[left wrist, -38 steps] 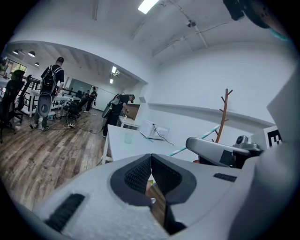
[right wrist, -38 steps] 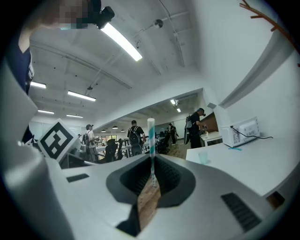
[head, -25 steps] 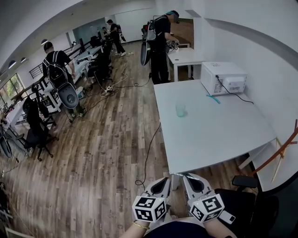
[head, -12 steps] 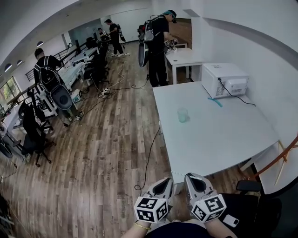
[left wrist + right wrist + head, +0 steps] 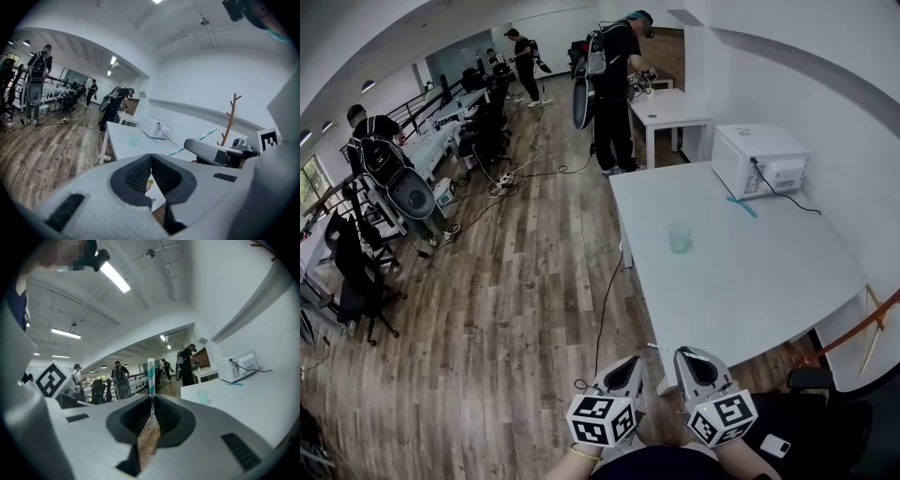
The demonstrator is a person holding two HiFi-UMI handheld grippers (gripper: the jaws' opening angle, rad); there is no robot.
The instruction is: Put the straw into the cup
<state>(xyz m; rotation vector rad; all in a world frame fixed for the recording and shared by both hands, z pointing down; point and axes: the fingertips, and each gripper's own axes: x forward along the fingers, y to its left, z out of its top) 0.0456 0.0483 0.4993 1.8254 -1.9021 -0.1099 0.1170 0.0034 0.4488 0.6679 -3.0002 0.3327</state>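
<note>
A clear cup stands near the middle of the white table; it also shows small and far off as cup and cup. My right gripper is shut on a white-and-teal striped straw, which stands upright between the jaws. In the left gripper view that straw juts out slantwise past the right gripper. My left gripper has its jaws together with nothing held. In the head view both grippers, left gripper and right gripper, sit side by side short of the table's near edge.
A white microwave stands at the table's far right with a loose teal straw in front of it. A black cable trails over the wood floor. A person stands at a second table. A wooden rack leans at the right.
The table and cup have drawn closer and lower in the head view as both grippers were carried toward them. The grip on the straw is unchanged. People in the background shifted left.
</note>
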